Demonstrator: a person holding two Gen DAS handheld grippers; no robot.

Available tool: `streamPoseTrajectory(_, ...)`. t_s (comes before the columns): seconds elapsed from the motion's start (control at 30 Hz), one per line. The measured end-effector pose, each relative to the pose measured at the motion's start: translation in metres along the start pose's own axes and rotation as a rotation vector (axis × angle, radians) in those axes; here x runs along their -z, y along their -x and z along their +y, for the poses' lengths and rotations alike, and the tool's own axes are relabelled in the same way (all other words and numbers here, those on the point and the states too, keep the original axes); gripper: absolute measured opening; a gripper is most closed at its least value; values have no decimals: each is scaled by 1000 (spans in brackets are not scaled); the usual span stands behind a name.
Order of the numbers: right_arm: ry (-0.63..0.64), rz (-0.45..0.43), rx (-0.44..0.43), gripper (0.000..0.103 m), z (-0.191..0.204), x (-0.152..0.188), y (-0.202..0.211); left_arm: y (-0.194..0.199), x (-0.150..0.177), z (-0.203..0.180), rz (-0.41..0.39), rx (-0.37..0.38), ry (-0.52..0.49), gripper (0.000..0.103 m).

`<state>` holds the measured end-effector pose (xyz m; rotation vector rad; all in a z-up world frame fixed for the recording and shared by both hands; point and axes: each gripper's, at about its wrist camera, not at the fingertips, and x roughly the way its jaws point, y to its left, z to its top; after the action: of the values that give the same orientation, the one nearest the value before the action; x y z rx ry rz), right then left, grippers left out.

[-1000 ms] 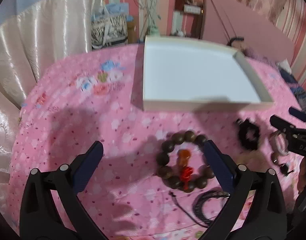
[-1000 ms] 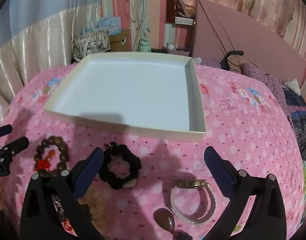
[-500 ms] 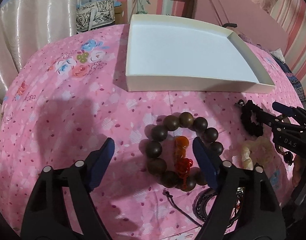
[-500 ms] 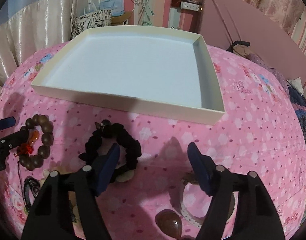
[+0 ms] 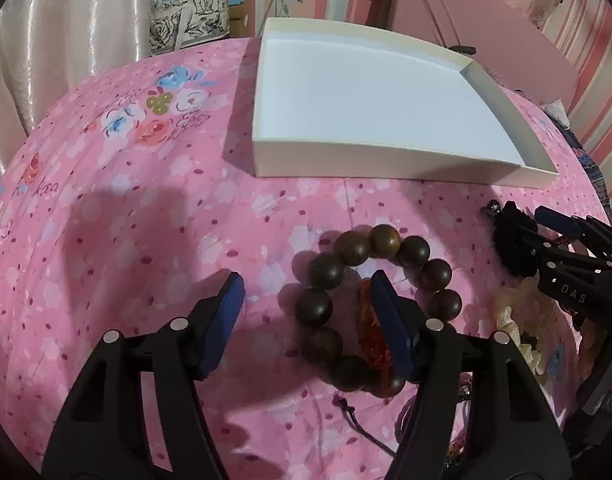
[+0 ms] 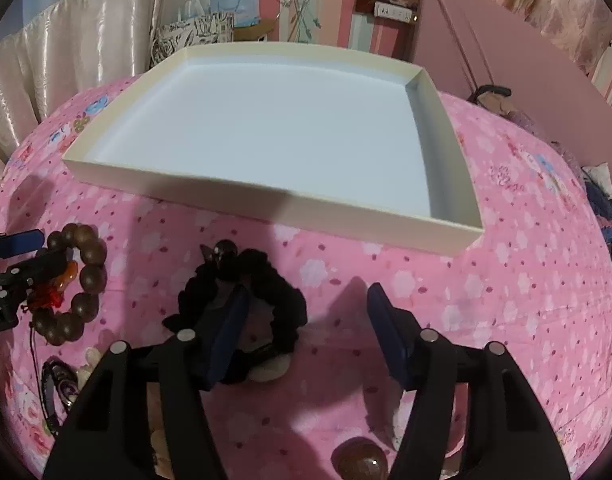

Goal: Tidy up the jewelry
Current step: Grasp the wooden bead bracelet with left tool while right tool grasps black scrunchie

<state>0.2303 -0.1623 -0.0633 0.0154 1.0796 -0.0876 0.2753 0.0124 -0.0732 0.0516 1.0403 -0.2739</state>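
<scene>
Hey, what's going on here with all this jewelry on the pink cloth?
A person is sorting jewelry with a gripper in each hand. The left gripper has come down over the wooden bead bracelet, one finger inside the ring, its jaws just closing but not yet pinching. The right gripper is doing the same over the black scrunchie. The white tray behind them has nothing in it yet, and other pieces lie loose on the cloth.
</scene>
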Motion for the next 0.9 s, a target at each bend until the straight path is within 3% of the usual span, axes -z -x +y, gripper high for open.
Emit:
streamPoseTrajectory(0.3, -16, -19, -4, 55, -3, 1, 2, -4, -8, -1, -12, 10, -11, 57)
streamPoseTrajectory(0.43, 3, -24, -19, 50, 1, 0, 3, -6, -12, -9, -10, 10, -45, 46)
streamPoseTrajectory(0.53, 12, -15, -38, 41, 5, 0, 0, -7, -12, -17, -9, 9, -75, 37)
streamPoseTrajectory(0.67, -3, -8, -63, 35, 4, 0, 0, -8, -9, -21, -5, -8, -102, 35)
streamPoseTrajectory(0.77, -24, -6, -87, 20, 1, 1, 1, -6, -8, -21, 0, 0, -106, 29)
streamPoseTrajectory(0.9, -48, -10, -107, 14, -6, 1, 1, -5, -8, -18, -14, 19, -111, 20)
